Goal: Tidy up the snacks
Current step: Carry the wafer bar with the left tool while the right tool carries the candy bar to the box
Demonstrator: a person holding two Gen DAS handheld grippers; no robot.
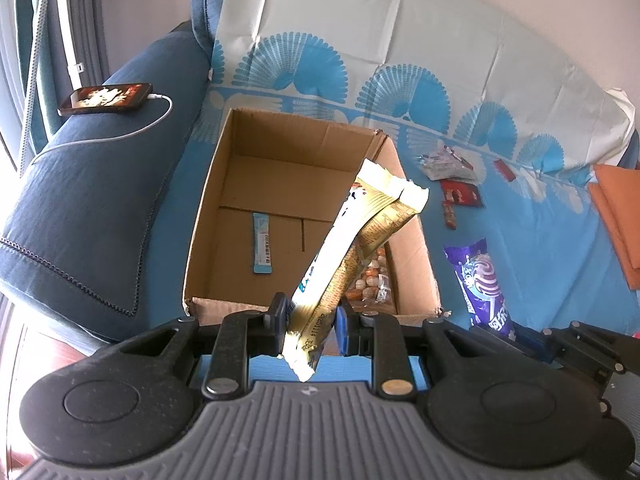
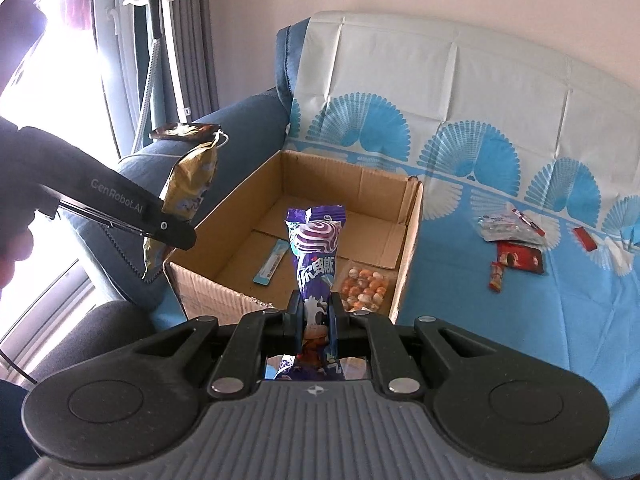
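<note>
snacks mid-air over cardboard box (image 2: pixel 408 240): left gripper (image 1: pixel 311 316) clamps gold packet (image 1: pixel 360 236) at tail, right gripper (image 2: pixel 316 312) clamps purple packet (image 2: pixel 316 248). risk: floppy gold packet slips, landing outside box.

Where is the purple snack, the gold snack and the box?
purple snack (image 2: pixel 316 256), right wrist view, middle of the wrapper above the jaws.
gold snack (image 1: pixel 340 256), left wrist view, middle of the packet.
box (image 2: pixel 408 240), right wrist view, its right wall.
</note>
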